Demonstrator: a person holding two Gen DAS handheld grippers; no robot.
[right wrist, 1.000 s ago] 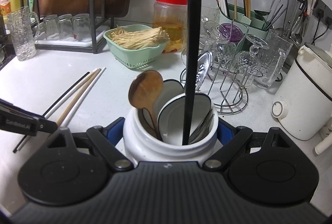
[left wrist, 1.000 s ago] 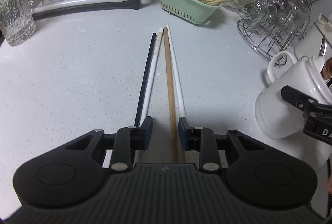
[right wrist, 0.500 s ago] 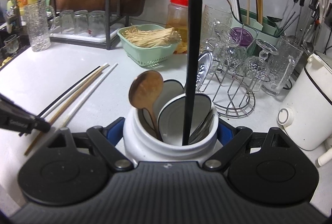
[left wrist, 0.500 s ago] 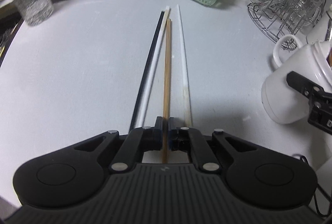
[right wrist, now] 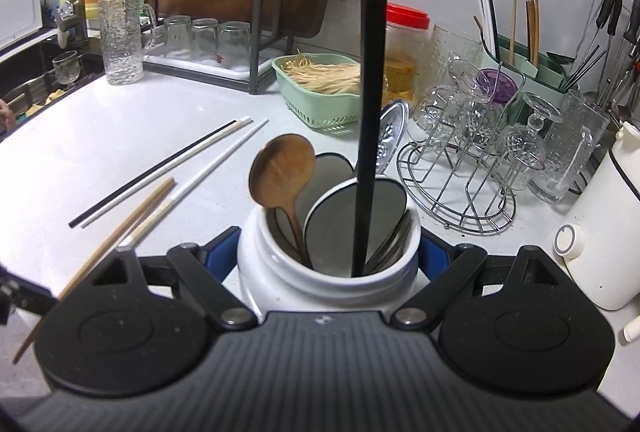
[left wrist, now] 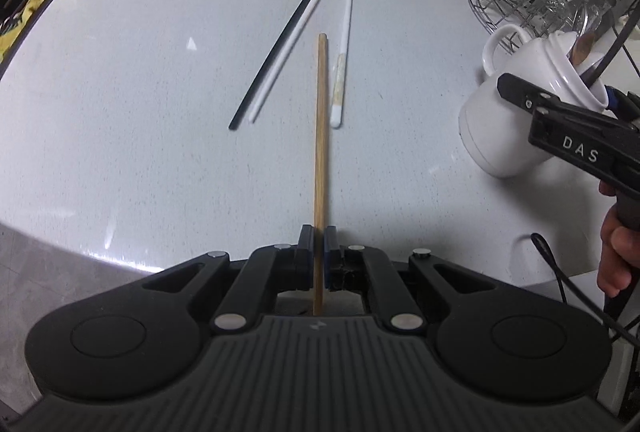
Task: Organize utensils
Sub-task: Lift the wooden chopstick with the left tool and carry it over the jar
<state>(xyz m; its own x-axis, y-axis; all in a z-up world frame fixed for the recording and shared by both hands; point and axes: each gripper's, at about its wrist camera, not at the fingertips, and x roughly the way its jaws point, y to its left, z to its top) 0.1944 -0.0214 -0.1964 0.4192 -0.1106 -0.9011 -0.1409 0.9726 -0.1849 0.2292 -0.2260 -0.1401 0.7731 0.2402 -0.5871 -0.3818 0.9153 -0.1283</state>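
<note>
Now the left gripper [left wrist: 319, 252] has its jaws pinched together on a wooden chopstick [left wrist: 321, 136], gripping it near one end; the stick runs straight ahead from the jaws, its far end above the white tabletop [left wrist: 140, 80]. Just past it lie three loose chopsticks: a black chopstick [left wrist: 280, 44] touching a white chopstick [left wrist: 298, 32] side by side, and a second white chopstick [left wrist: 344, 44] a little apart to the right. The right gripper [right wrist: 328, 256] has its jaws part-open, clamped on either side of a white jar [right wrist: 280, 272] that sits on the tabletop. The jar holds a wooden spoon [right wrist: 282, 176], a tall black chopstick [right wrist: 370, 112] and some metal utensils. A green basket [right wrist: 316, 104] stands behind.
</note>
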